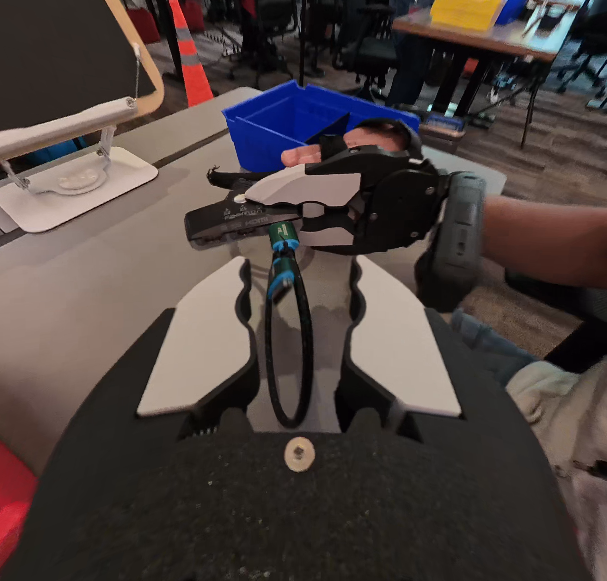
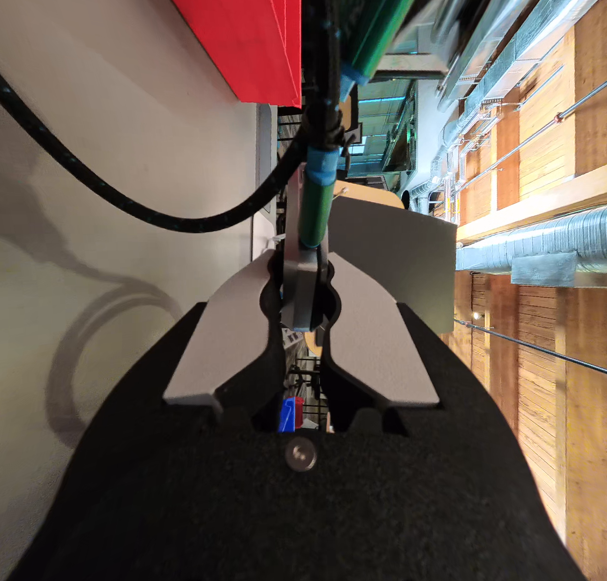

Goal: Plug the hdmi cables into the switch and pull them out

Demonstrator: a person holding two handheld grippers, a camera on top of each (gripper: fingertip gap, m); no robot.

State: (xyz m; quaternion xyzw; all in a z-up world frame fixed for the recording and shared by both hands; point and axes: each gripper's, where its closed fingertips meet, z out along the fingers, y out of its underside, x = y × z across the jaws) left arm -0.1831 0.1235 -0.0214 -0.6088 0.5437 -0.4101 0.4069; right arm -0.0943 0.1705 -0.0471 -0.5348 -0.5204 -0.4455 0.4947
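One white-lettered black switch [image 1: 230, 218]

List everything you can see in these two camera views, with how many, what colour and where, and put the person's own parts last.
HDMI switch: one, black, held off the grey table, clamped by the right gripper.
HDMI plugs: two, green with blue collars; plugged-in plug in the switch, loose plug hanging just below, tied to the cable.
Cable: one, black braided, looped between the left gripper's jaws.
Blue bin: one, far side of the table.
Red bin: one, on the table in the right wrist view.
Traffic cone: one, orange, on the floor behind.
Stand: one, white, table's left.
Table: one, grey.
Left gripper: jaws open.
Right gripper: jaws shut on the switch.
Hand: one, on the right gripper.
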